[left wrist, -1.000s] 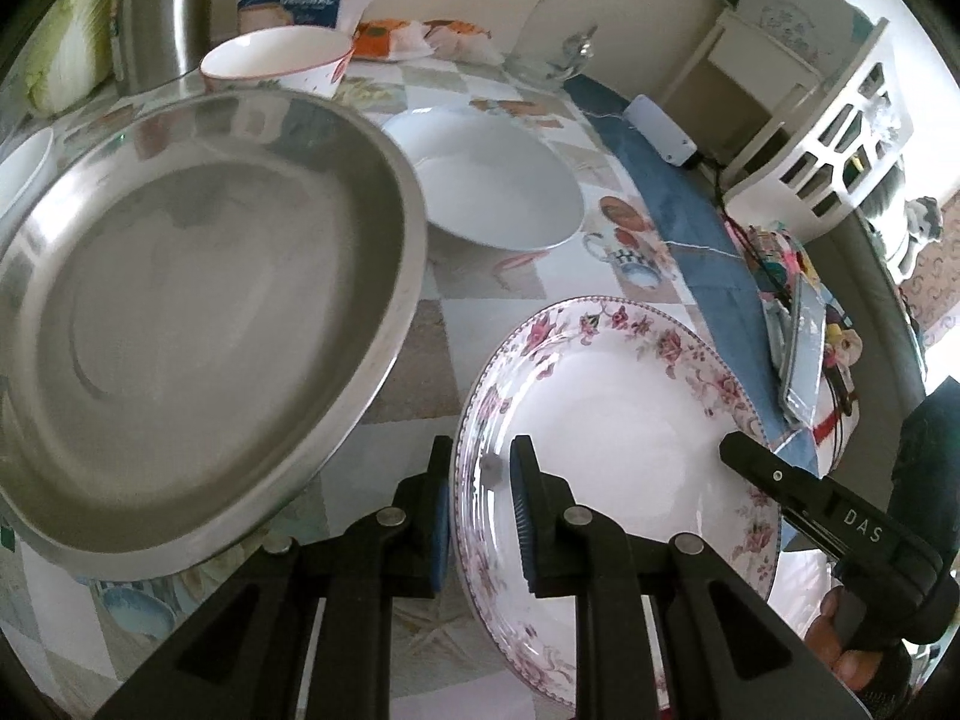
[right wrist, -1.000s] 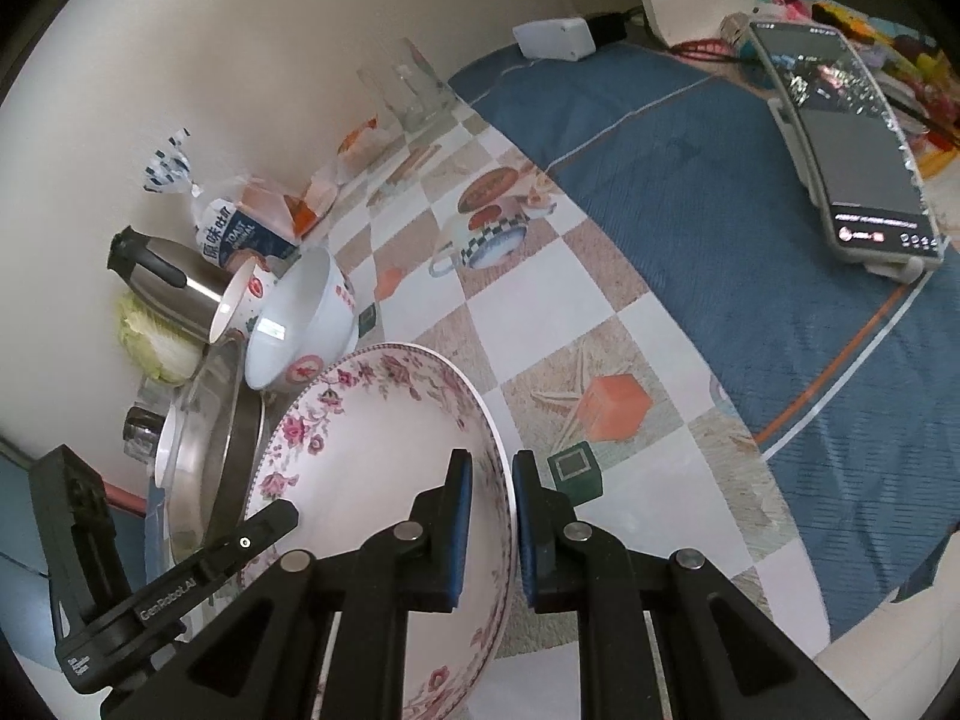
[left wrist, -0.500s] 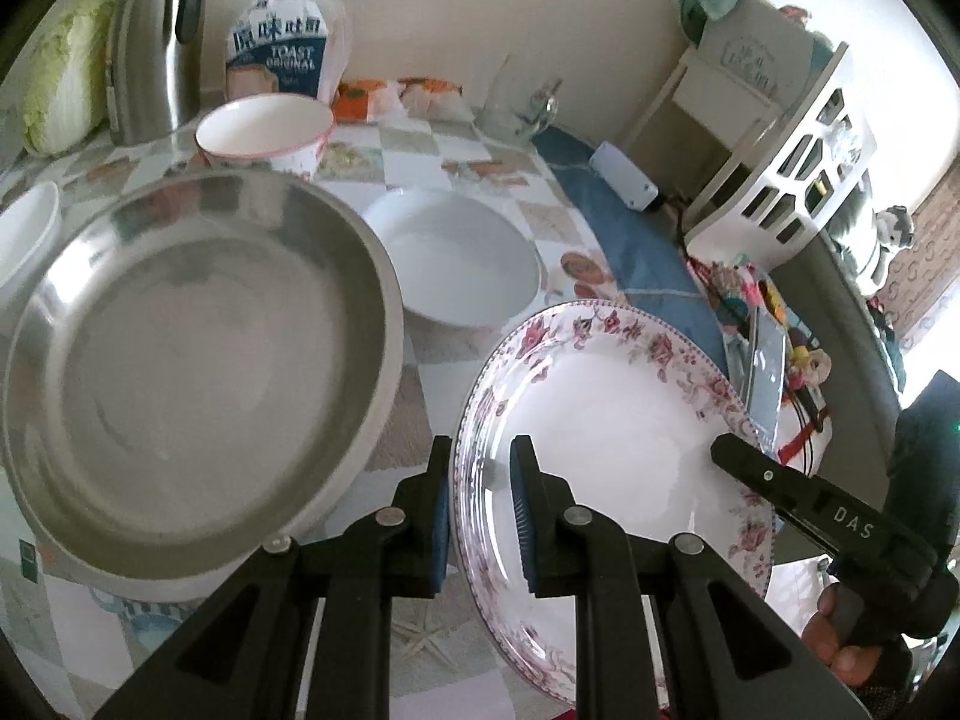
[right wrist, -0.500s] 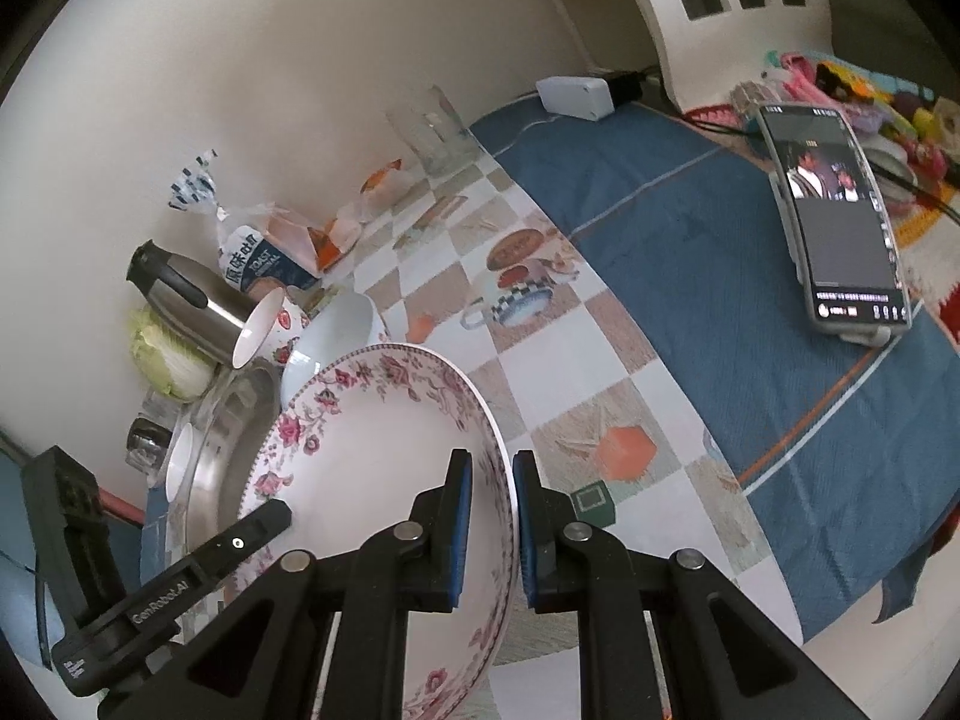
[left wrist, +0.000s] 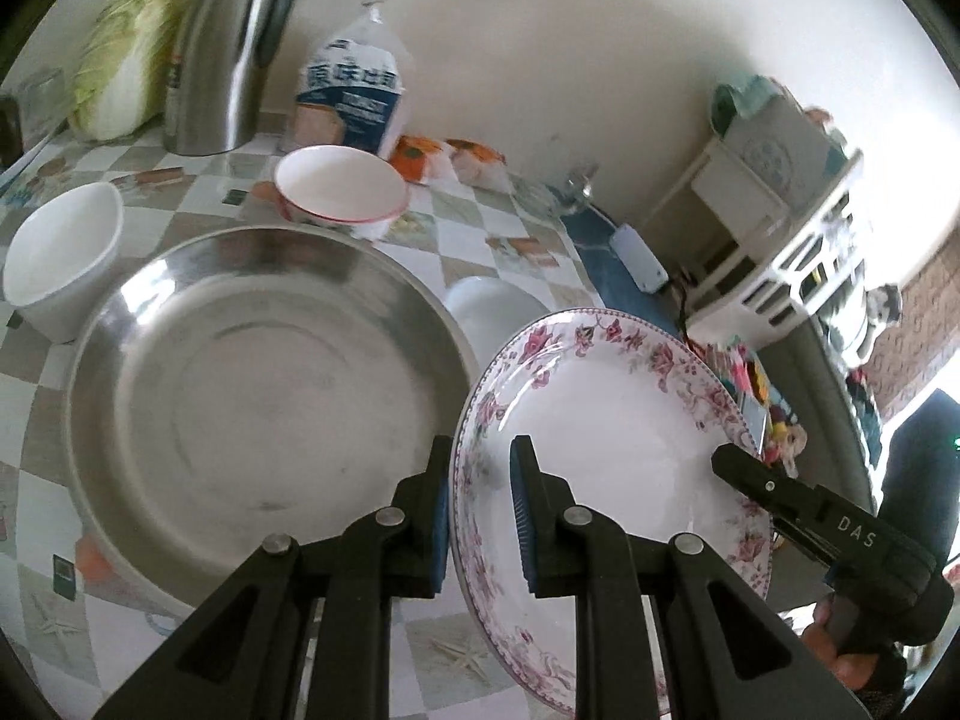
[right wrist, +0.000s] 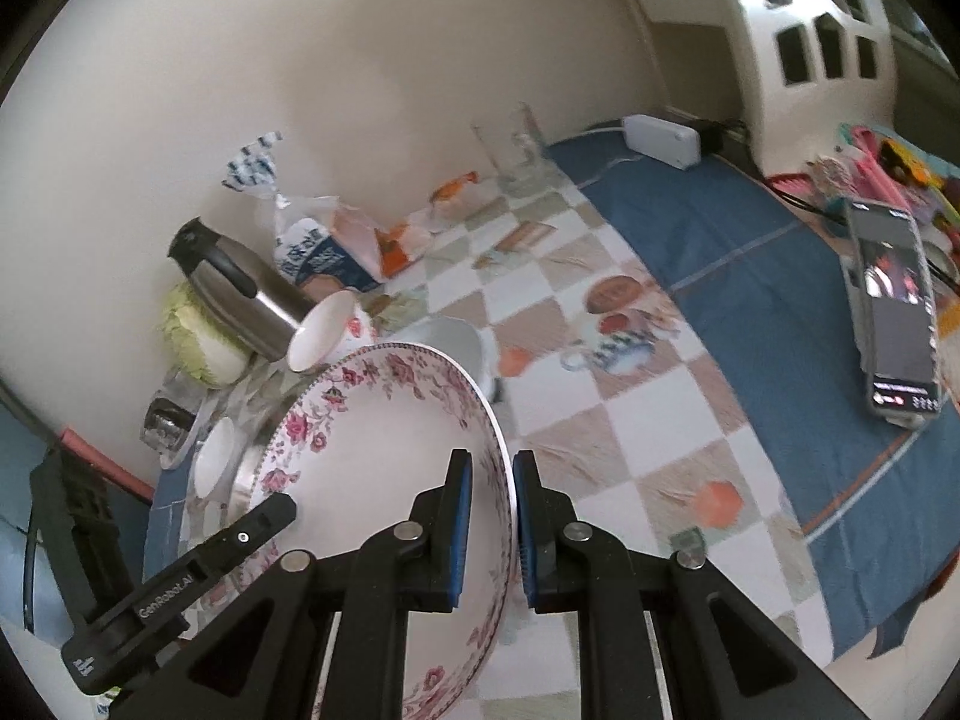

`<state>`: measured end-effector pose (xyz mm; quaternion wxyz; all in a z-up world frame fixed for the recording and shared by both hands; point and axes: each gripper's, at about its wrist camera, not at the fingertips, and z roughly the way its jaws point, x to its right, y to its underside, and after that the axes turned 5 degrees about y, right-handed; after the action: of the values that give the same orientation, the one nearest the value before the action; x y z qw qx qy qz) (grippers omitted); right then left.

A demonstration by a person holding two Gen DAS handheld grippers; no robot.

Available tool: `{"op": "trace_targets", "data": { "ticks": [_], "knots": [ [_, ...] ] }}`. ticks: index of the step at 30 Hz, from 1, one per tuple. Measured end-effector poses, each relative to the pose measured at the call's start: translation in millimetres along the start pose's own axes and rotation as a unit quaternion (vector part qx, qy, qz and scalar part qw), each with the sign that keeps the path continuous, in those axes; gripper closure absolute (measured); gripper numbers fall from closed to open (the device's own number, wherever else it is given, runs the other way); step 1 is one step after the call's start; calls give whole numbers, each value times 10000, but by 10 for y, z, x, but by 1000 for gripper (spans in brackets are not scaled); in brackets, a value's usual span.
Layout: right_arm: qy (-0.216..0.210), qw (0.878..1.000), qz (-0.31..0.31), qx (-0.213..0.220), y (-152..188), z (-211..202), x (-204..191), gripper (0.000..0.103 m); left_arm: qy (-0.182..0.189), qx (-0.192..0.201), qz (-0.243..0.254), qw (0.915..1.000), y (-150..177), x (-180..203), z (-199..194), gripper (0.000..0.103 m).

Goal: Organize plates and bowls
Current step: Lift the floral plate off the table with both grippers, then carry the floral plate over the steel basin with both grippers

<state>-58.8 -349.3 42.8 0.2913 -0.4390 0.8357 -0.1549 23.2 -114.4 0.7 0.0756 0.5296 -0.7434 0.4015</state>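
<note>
Floral-rimmed plate point(left wrist: 606, 420), held tilted above the table point(right wrist: 606, 432): left gripper point(left wrist: 480, 516) and right gripper point(right wrist: 492, 519) each have fingers clamped on opposite rim edges. Steel basin point(left wrist: 240, 396) just beside; white bowl point(left wrist: 60, 264) and red-rimmed bowl point(left wrist: 339, 186) beyond.

table point(left wrist: 456, 228) (checkered cloth) bears steel basin point(left wrist: 252, 396), bowls point(left wrist: 342, 189).

Floral plate point(left wrist: 606, 420), pinched at opposite rims by left claw point(left wrist: 480, 516) and right claw point(right wrist: 492, 519), now sits higher off the counter point(right wrist: 600, 420) than 1.0 s ago and closer to the steel basin point(left wrist: 258, 396). Plate rim now covers most of the white bowl point(left wrist: 492, 309) behind it. Small white bowl point(left wrist: 60, 264) at the counter's left edge comes fully into view.
</note>
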Motion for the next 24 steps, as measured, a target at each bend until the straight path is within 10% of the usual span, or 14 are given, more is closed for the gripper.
{"op": "trace_targets", "data": {
  "ticks": [24],
  "knots": [
    [-503,9939,-748,-635,21,826,-1302,88,-431,538,-955,9930,-367,-1267,-522,84]
  ]
}}
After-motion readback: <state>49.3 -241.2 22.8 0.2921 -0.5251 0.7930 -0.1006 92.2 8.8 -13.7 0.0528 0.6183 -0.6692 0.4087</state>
